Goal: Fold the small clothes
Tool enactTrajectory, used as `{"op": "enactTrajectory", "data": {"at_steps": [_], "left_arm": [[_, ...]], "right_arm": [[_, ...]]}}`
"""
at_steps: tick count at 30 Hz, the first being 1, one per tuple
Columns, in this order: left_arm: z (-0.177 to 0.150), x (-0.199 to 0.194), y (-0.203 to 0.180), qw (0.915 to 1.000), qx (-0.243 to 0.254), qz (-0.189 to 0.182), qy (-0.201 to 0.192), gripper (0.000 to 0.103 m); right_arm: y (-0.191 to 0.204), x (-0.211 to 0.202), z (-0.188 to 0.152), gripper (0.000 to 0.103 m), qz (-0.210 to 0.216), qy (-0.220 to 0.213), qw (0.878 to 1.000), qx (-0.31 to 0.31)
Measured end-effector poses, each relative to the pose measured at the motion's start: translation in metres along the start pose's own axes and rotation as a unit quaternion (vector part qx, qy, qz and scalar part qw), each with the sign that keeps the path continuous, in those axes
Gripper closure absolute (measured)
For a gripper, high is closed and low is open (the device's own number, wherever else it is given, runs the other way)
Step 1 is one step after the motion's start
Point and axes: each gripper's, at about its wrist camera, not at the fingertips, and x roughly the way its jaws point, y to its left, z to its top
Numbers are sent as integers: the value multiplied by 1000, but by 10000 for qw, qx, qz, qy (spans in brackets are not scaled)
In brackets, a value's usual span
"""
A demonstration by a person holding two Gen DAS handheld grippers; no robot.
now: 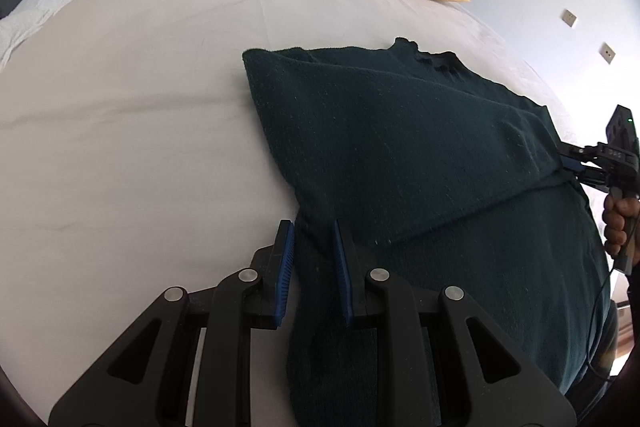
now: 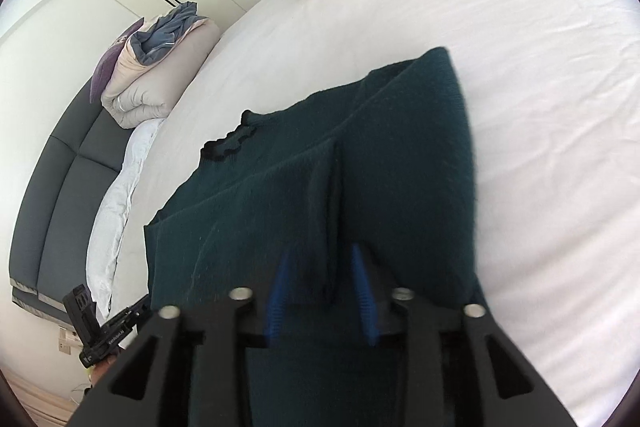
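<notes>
Half the sweater [image 2: 304, 195] (blurred) perhaps hides folds.

My left hand-held gripper [image 1: 314, 241] is built from matte black plastic: two angular linkage arms on each side with triangular cut-outs, joined by round silver pivot pins. Each finger carries a ribbed blue pad [image 1: 285, 275] on its inner face. My right hand-held gripper [image 2: 322, 273] has the same make: black arms, silver pins, blue ridged pads. Seen from the left camera, its body is a black block with a small green light and pale lettering too small to read. My hand [image 1: 618, 223] wraps its black handle, and a thin black cable [image 1: 598, 323] trails down from it.
</notes>
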Motion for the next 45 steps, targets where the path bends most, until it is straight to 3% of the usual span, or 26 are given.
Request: {"op": "enactTrajectory", "data": {"at_steps": [2, 6, 8, 10, 12, 13, 19, 27, 31, 34, 36, 42, 45], "left_arm": [[-10, -12, 0, 9999, -93, -51, -1, 84], [-43, -39, 1, 9998, -200, -86, 5, 84], [-63, -58, 7, 9986, -490, -199, -31, 84], [-86, -72, 16, 9952, -902, -385, 52, 72], [-111, -93, 25, 9898, -1222, -725, -20, 29], [-121, -101, 27, 9875, -1326, -852, -92, 26], [-166, -138, 33, 9718, -1863, -1432, 220, 25], [-213, -158, 22, 9613, -2070, -1606, 855, 25], [-233, -153, 20, 9534, -2236, -1708, 1090, 25], [-249, -139, 22, 9427, -2431, -1759, 1457, 25], [-255, -122, 23, 9389, -2516, -1639, 1684, 25], [-250, -105, 25, 9321, -2668, -1808, 1655, 25], [-249, -106, 26, 9334, -2606, -1834, 1651, 27]], "right_arm": [[-1, -20, -9, 44, -43, -186, 9998, -3], [-11, -61, -27, 42, 117, -514, 9984, 187], [-13, -78, -37, 40, 134, -629, 9977, 223], [-12, -91, -50, 32, 176, -632, 9977, 154], [-11, -101, -66, 31, 75, -520, 9986, 8], [-11, -107, -74, 31, 31, -464, 9989, -62], [-25, -140, -127, 31, -66, -120, 9999, -94], [-42, -158, -179, 31, 12, 292, 9995, 110], [-48, -155, -189, 31, 23, 473, 9986, 241], [-47, -153, -192, 31, 115, 636, 9975, 301], [-47, -151, -193, 31, 146, 700, 9970, 302], [-49, -145, -198, 31, 238, 894, 9948, 424], [-49, -144, -202, 31, 296, 1000, 9933, 492]]}}
